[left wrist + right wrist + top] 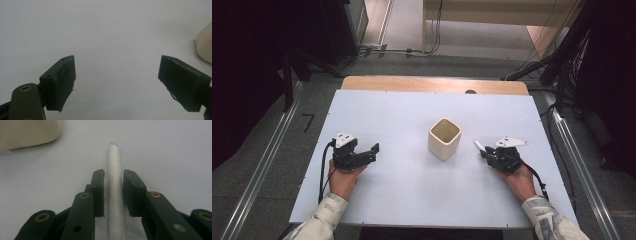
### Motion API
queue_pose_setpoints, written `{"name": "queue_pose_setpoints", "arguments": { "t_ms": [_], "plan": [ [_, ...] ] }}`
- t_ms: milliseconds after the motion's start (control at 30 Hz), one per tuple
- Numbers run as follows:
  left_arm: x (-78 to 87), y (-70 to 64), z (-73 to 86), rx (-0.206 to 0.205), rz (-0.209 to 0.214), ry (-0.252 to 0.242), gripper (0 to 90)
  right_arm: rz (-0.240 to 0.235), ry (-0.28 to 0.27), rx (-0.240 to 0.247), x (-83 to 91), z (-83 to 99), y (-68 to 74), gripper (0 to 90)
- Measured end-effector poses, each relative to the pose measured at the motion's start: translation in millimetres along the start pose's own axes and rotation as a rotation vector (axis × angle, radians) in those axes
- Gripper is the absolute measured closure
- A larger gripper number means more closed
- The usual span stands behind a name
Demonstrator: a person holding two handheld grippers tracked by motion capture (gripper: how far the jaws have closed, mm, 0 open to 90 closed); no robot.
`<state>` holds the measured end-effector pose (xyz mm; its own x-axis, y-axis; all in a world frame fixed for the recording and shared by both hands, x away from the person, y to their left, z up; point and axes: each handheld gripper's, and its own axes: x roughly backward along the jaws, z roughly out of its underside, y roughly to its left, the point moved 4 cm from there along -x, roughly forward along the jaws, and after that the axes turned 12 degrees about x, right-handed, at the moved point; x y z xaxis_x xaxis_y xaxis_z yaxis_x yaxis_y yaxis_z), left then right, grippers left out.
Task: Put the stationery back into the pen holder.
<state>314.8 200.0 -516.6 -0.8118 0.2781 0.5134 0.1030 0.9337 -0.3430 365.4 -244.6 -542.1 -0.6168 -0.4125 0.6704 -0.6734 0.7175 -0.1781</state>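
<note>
A white table carries the whole scene, and near its middle stands a cream square cup, upright, mouth open to the camera above. To the cup's left, well apart from it, the left gripper rests low over bare table with its jaws spread wide and nothing between them; its own view catches just a corner of the cup at the right edge. On the other side, the right gripper sits near the cup, and a slim white pen runs lengthwise between its jaws, its pale blue tip pointing away from the hand. The jaws flank the pen closely, yet a thin gap shows on each side, so I cannot tell whether they truly clamp it or merely bracket it while it lies on the table. The likely trouble follows from that: if the hand lifts before the pads bite, the round barrel may roll or slide out. A grip this far back could also let the pen droop and strike the cup's rim instead of dropping inside.
</note>
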Motion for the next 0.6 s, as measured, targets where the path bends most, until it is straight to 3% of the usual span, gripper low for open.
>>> {"name": "queue_pose_setpoints", "arguments": {
  "t_ms": [100,600],
  "plan": [
    [0.0,-0.2,0.0,0.001,0.001,0.000,15.7,0.002,0.000,-0.016,-0.1,0.3,-1.8,75.1],
    [1.8,-0.3,-0.9,0.003,0.005,-0.005,16.1,-0.003,0.007,-0.019,1.6,-0.5,-2.9,76.2]
  ]
}}
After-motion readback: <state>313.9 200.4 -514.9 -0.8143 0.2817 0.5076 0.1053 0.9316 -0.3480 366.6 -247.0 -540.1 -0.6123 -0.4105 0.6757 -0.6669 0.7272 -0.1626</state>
